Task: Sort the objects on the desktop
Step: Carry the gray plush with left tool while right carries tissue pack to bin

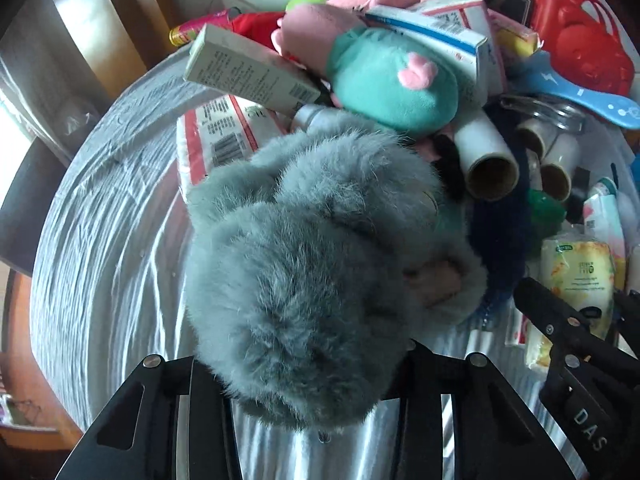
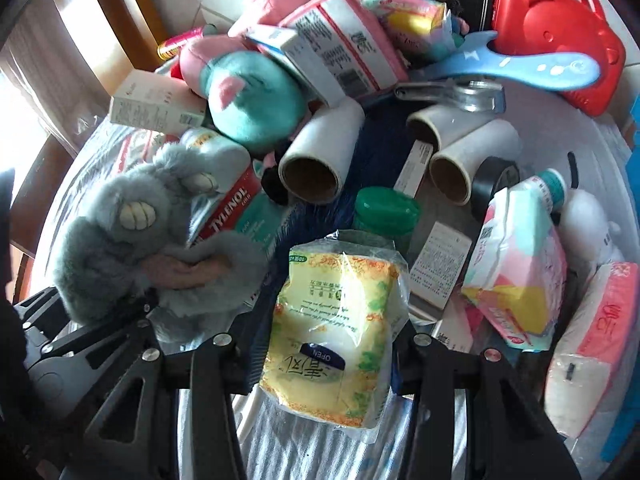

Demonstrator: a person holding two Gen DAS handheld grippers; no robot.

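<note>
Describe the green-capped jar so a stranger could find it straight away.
Start at the red plastic case at the pile's far right. Come towards the camera past the cardboard-cored rolls. The green-capped jar stands just behind the yellow tissue pack; nothing nearby has a ribbed green lid.

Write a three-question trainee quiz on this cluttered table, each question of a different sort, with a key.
1. True or false: the right gripper is closed on a yellow tissue pack.
2. Multiple choice: what sits between the left gripper's fingers? A. a cardboard roll B. a grey plush toy C. a red bag
3. Fill in: the jar just behind the tissue pack has a ____ lid.

Key: 1 true. 2 B. 3 green.
</note>
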